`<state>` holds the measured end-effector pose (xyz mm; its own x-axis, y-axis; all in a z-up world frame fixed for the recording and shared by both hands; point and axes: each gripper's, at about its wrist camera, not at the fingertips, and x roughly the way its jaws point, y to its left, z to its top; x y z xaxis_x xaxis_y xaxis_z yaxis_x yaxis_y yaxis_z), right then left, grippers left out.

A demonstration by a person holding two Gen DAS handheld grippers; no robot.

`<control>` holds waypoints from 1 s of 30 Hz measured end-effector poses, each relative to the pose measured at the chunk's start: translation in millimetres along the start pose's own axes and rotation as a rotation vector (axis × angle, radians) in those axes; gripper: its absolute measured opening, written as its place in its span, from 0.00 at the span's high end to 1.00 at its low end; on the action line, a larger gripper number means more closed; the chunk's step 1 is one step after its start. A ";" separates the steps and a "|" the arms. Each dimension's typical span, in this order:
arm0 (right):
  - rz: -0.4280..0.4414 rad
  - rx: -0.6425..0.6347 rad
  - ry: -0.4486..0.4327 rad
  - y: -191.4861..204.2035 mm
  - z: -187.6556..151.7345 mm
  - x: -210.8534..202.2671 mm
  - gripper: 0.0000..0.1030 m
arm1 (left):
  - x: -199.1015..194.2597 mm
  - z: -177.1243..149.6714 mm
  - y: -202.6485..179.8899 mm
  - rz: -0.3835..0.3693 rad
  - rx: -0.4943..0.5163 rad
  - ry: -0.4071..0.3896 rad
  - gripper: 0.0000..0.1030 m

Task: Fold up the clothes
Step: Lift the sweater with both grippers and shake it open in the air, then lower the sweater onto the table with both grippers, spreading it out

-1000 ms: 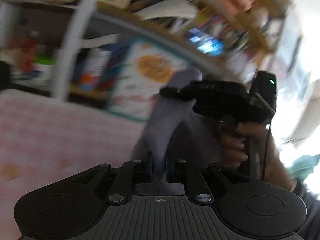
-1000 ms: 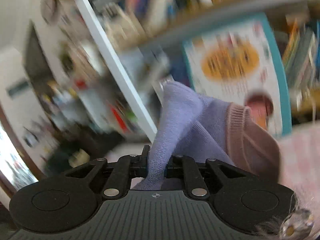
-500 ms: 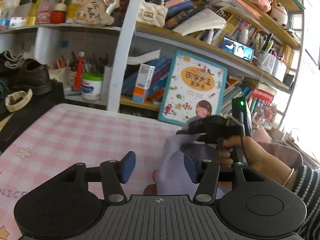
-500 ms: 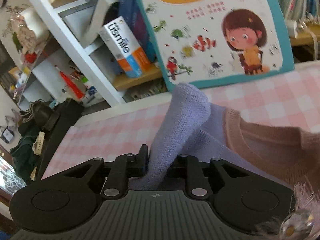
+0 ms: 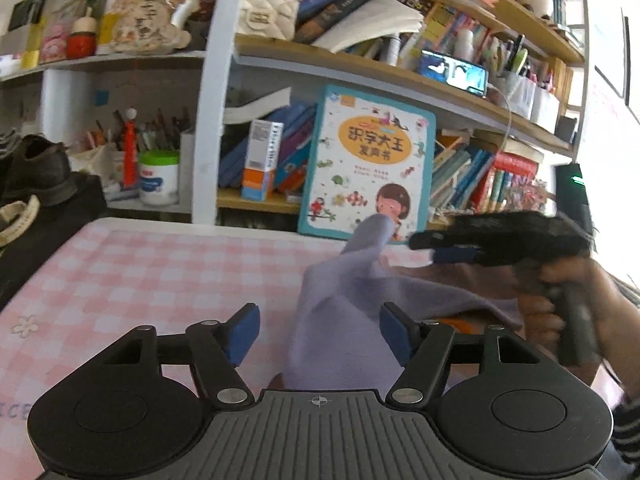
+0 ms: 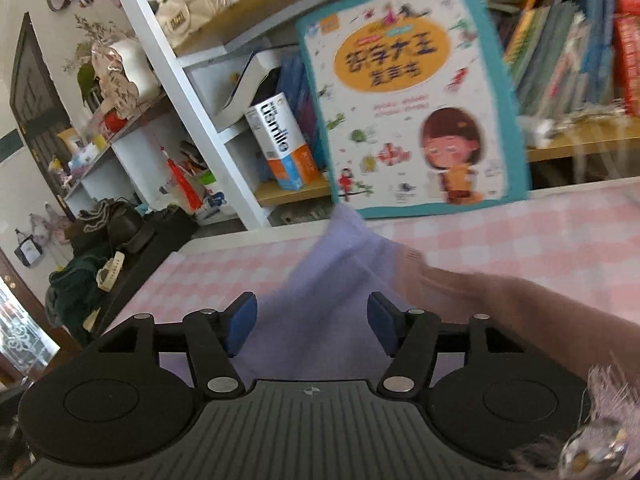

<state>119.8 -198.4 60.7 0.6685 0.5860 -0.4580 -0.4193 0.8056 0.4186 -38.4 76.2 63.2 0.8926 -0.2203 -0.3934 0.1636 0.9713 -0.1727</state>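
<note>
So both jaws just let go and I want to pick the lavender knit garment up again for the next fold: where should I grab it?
Grip the raised peak of the lavender knit garment, the one fold standing off the pink checked tablecloth. Come from the near side with the open left gripper, its jaws already straddling the cloth. Elsewhere it appears to lie too flat to pinch.

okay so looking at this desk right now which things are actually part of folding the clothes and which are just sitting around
Part of the job:
lavender knit garment
left gripper, open
right gripper, open

Just lying about:
children's picture book
toothpaste box
white tub
quilted bag
dark shoe
</note>
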 end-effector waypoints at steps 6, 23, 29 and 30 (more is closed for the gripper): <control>-0.106 0.016 -0.033 -26.3 -31.2 -61.7 0.43 | 24.2 1.3 -15.2 -0.059 0.016 0.036 0.34; -0.206 0.129 -0.087 -33.1 -97.7 -130.3 0.43 | 51.0 -0.3 -10.1 0.119 0.138 0.093 0.40; -0.330 0.050 -0.004 -29.5 -111.0 -120.5 0.46 | 58.2 -6.8 14.2 0.105 0.042 0.133 0.72; -0.344 0.040 0.006 -29.1 -111.9 -118.5 0.47 | 58.8 -7.1 18.7 0.099 0.016 0.136 0.72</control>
<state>-15.9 -281.5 15.1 0.7629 0.2816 -0.5820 -0.1461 0.9520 0.2690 14.1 80.8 30.5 0.8397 -0.1320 -0.5268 0.0851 0.9900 -0.1124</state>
